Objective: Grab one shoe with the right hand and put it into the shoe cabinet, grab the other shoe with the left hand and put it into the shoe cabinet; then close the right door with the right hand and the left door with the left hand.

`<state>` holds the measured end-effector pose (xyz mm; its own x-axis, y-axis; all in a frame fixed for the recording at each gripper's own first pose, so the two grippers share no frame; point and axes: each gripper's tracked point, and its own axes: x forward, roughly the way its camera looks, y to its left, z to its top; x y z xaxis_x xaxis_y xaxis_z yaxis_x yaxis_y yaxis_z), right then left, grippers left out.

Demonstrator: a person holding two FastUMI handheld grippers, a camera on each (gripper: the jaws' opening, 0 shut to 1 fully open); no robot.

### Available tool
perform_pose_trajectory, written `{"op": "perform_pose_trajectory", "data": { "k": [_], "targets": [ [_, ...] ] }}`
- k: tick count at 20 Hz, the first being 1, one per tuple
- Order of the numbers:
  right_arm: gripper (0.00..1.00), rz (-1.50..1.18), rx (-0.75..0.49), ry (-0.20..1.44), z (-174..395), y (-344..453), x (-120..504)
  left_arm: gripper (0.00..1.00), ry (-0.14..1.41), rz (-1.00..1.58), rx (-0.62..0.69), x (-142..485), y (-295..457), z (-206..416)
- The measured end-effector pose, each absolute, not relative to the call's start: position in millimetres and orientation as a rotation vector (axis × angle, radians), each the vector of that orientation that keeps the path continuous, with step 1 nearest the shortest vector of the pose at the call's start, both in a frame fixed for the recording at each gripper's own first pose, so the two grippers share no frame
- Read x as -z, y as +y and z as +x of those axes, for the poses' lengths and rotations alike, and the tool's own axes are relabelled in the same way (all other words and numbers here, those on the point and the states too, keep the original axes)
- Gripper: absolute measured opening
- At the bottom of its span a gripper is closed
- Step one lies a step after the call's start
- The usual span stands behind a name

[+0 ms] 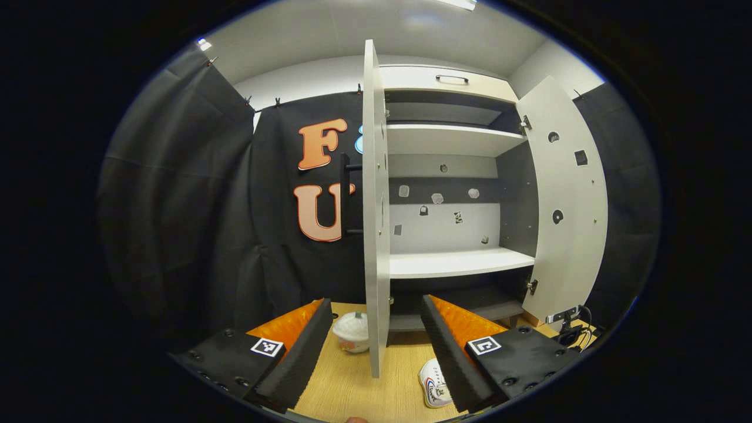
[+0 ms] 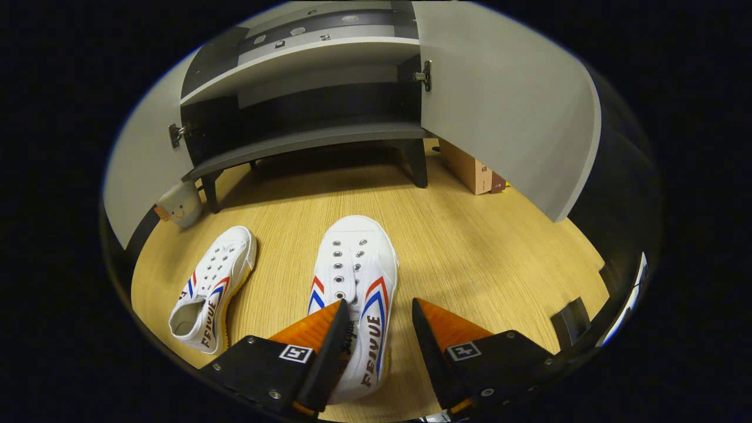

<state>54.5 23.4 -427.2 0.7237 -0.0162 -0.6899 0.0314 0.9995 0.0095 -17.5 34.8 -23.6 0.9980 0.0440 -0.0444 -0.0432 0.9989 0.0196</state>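
The right claw [image 2: 376, 329] is hovering agape over one shoe [image 2: 355, 282]; the left claw [image 1: 376, 335] is idling, released; both shoes are lying on the floor [image 2: 482, 252], the cabinet [image 1: 452, 261] doors are open.

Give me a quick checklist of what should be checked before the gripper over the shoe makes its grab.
1. Right hand-held gripper open: ok.
2. Nearer shoe between its fingers: ok, the heel end lies in the gap.
3. Fingers pressing on that shoe: not ok, no grip yet.
4. Cabinet doors open: ok, right door and left door both swung wide.
5. Bottom shelf free for shoes: ok, as far as visible.
6. Other shoe out of the way: ok, it lies apart on the floor.
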Motion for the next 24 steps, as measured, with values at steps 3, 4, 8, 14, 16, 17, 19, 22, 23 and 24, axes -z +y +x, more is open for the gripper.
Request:
{"op": "perform_pose_trajectory", "data": {
  "k": [3,4,8,14,16,17,19,22,23,24],
  "targets": [
    [0.52,0.057,0.014,0.789,54,27,435,0.98,0.066,-0.003,-0.043,31,36,-17],
    [0.50,0.072,0.014,0.787,55,29,436,0.98,0.070,-0.003,-0.042,32,35,-17],
    [0.25,0.053,0.045,0.796,56,24,434,0.98,0.067,0.010,-0.042,31,34,-16],
    [0.01,0.043,0.040,0.756,60,30,390,0.98,0.065,0.014,-0.046,33,35,-15],
    [0.01,0.066,0.018,0.738,62,40,365,0.98,0.067,0.014,-0.048,34,35,-14],
    [0.01,0.074,0.010,0.731,63,43,352,0.98,0.062,0.017,-0.049,33,35,-14],
    [0.01,0.073,-0.009,0.720,66,51,327,0.98,0.057,0.023,-0.049,33,36,-15],
    [0.01,0.064,-0.045,0.676,74,71,285,0.98,0.057,0.018,-0.038,34,33,-14],
    [0.01,0.050,-0.055,0.652,81,77,268,0.97,0.055,0.017,-0.035,34,32,-14],
    [0.01,0.039,-0.064,0.633,86,81,253,0.98,0.053,0.017,-0.033,34,31,-13]
  ]
}}
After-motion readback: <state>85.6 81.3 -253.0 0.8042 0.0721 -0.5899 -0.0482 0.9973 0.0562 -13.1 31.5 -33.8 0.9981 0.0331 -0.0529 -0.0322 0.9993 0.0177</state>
